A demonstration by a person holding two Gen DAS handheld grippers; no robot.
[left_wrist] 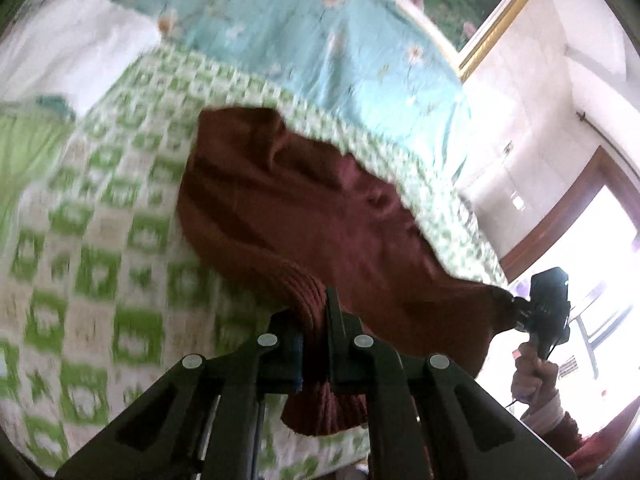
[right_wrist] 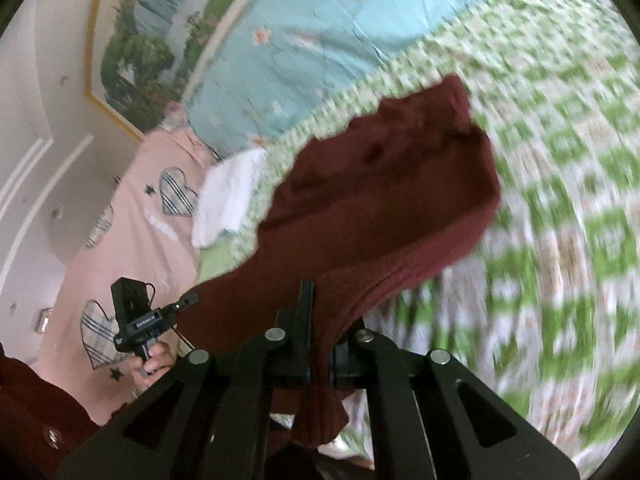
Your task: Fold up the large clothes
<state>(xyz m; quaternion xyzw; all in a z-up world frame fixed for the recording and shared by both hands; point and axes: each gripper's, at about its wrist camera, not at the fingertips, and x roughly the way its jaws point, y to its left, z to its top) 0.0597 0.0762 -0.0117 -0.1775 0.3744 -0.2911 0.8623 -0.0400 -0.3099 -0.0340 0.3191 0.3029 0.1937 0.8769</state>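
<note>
- I am holding the maroon knit sweater [left_wrist: 304, 200] by its ribbed hem with both tools; the left gripper [left_wrist: 320, 320] is clamped on the ribbing, which is bunching between its jaws and hanging out below them.
- The right gripper [right_wrist: 316, 320] is likewise pinched tight on the ribbed edge, with a fold of knit trailing down behind its fingers.
- Ahead of both tools, the body of the sweater is draping away and resting on the green-and-white checked bedspread [left_wrist: 100, 208]; the hem end nearest the jaws is hanging free of the bed.
- From the left wrist view, the right tool is sitting off to the right of my fingers, gripping the far corner of the same hem; the span between the two grips is sagging slightly.
- I am judging the fabric to be soft, thick and moderately heavy for cloth: it is folding under its own weight and is not holding any shape.
- The knit is likely stretching under load, so I am treating the ribbed band as the best hold: denser, less slippery, less prone to distortion.
- I am judging slip risk as low while both grips are biting deep into the ribbing.
- A light blue floral quilt [left_wrist: 320, 40] is lying beyond the sweater, well ahead of the jaws.
</note>
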